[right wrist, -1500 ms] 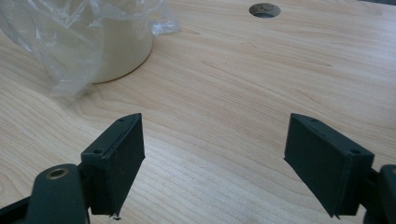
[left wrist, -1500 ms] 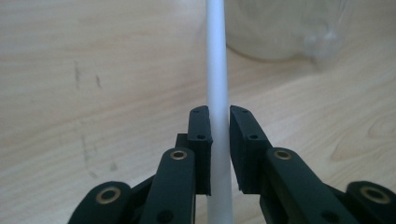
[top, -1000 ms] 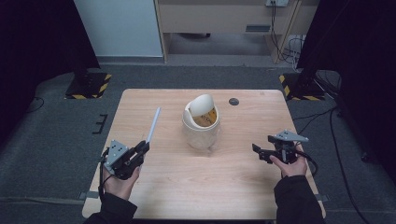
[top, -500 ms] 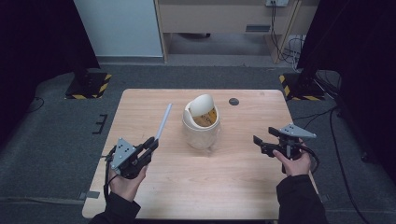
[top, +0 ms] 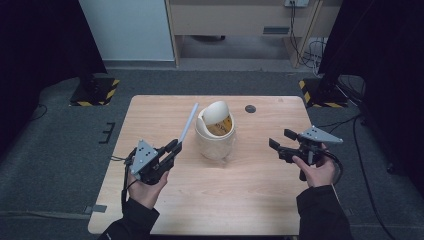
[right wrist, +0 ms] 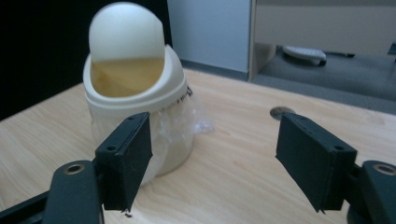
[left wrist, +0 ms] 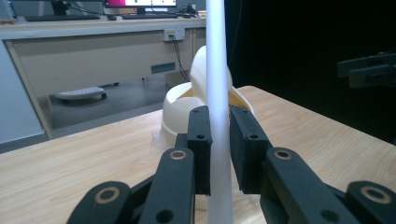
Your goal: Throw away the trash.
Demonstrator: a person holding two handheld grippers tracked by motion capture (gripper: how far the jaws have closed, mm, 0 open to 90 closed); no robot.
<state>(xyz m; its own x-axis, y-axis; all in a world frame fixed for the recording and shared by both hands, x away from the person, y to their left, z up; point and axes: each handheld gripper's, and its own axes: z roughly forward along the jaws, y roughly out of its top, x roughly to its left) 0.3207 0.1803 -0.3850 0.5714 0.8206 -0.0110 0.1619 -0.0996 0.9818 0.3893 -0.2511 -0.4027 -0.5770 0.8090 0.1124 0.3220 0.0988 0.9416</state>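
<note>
Straw [top: 188, 121] pinched between the pads of the left gripper [top: 172, 148], slanting up and away from the hand toward the bin [top: 215, 135]; upper end near the bin's lid [top: 215, 112], touching or just short of it hard to tell from the high view. Seen again in the left gripper view as a white stick [left wrist: 218, 93] running straight up between the two black jaws, both pressed on it, with the bin [left wrist: 182, 109] behind.

Bin standing upright about mid-table [top: 260, 200], cream, with a domed swing lid tipped back and a yellowish opening showing. Clear plastic liner bunched around its lower body, visible in the right gripper view [right wrist: 184, 123].

Right gripper [top: 282, 140] held off to the bin's right, well apart from it, pointing toward it. Jaws spread wide with nothing between them, though just now closing a little; bin [right wrist: 140, 98] seen beyond the left jaw in the right gripper view.

Small dark round hole [top: 250, 108] near the table's far edge, right of the bin.
</note>
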